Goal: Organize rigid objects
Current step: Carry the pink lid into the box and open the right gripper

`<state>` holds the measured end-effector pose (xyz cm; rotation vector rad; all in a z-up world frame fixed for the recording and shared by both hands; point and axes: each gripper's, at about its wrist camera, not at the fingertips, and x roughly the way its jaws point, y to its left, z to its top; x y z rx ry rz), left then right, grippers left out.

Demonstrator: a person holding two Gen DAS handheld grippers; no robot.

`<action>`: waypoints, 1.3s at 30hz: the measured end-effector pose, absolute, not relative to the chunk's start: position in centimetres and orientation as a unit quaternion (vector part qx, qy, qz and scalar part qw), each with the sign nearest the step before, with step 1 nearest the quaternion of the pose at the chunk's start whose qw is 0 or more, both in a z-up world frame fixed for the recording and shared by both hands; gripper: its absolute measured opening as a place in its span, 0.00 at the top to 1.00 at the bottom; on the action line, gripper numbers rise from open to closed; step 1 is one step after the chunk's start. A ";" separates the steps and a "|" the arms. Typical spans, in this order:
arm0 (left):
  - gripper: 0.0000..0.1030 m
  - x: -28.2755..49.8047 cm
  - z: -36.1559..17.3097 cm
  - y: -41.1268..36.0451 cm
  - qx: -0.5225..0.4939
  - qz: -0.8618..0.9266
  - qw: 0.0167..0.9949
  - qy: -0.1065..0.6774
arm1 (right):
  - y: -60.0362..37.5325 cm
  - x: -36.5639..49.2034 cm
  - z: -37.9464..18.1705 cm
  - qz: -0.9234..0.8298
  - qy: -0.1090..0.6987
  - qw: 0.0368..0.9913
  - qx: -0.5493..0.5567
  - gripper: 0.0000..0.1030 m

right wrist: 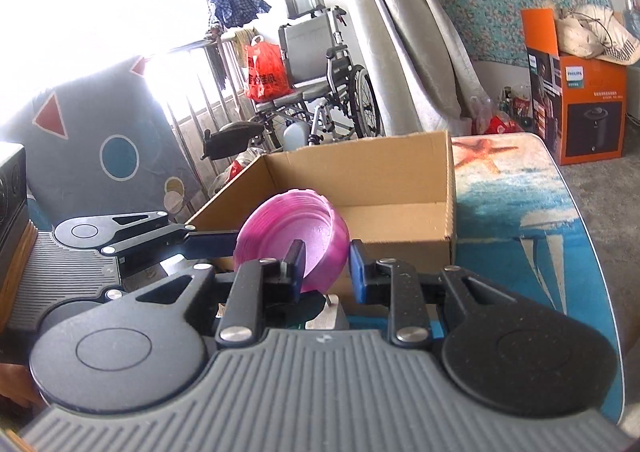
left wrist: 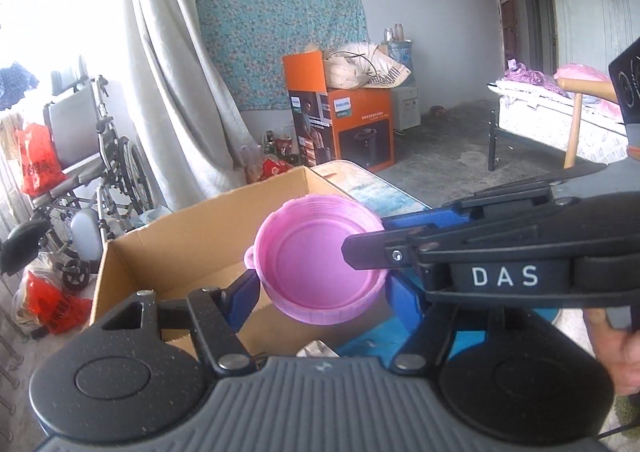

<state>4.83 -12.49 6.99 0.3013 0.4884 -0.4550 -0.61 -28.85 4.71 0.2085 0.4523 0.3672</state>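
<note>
A pink plastic bowl (left wrist: pixel 316 264) with a ridged outer wall hangs in the air over the near edge of an open cardboard box (left wrist: pixel 188 248). My left gripper (left wrist: pixel 320 288) has its blue pads against the bowl's two sides. My right gripper reaches in from the right in the left wrist view (left wrist: pixel 360 248), one finger inside the bowl and one outside its rim. In the right wrist view the bowl (right wrist: pixel 288 240) is tilted on its side, and my right gripper (right wrist: pixel 326 266) has its fingers either side of the bowl's wall. The box (right wrist: pixel 384 188) looks empty inside.
The box stands on a table with a blue sea-print cover (right wrist: pixel 520 220). A small silver object (right wrist: pixel 330 308) lies under the grippers. A wheelchair (right wrist: pixel 320 72), an orange appliance box (right wrist: pixel 580 92), a curtain (left wrist: pixel 168 72) and a bed (left wrist: pixel 560 120) stand around.
</note>
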 end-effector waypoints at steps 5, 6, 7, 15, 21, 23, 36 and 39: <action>0.31 9.3 9.4 -10.9 0.141 -0.192 0.939 0.249 | -27.1 4.1 8.2 0.215 0.205 0.951 0.087 0.76; 0.31 10.3 9.6 -10.6 0.138 -0.188 0.938 0.255 | -26.8 5.4 8.7 0.223 0.211 0.948 0.088 0.76; 0.31 11.1 9.7 -10.2 0.136 -0.184 0.938 0.260 | -26.5 6.6 9.1 0.230 0.216 0.945 0.087 0.75; 0.31 20.8 8.5 -7.5 0.122 -0.163 0.915 0.348 | -23.0 19.2 10.7 0.269 0.329 0.901 0.084 0.73; 0.31 26.8 5.4 -6.3 0.127 -0.145 0.886 0.422 | -20.3 27.3 7.5 0.269 0.422 0.860 0.101 0.72; 0.31 27.8 4.0 -6.5 0.148 -0.139 0.876 0.437 | -19.8 29.2 5.9 0.265 0.448 0.846 0.112 0.72; 0.31 32.3 -0.8 -8.3 0.234 -0.112 0.835 0.485 | -18.1 35.9 -2.0 0.246 0.544 0.788 0.152 0.72; 0.30 32.9 -1.8 -8.9 0.254 -0.105 0.824 0.495 | -18.0 36.8 -3.2 0.239 0.551 0.782 0.166 0.70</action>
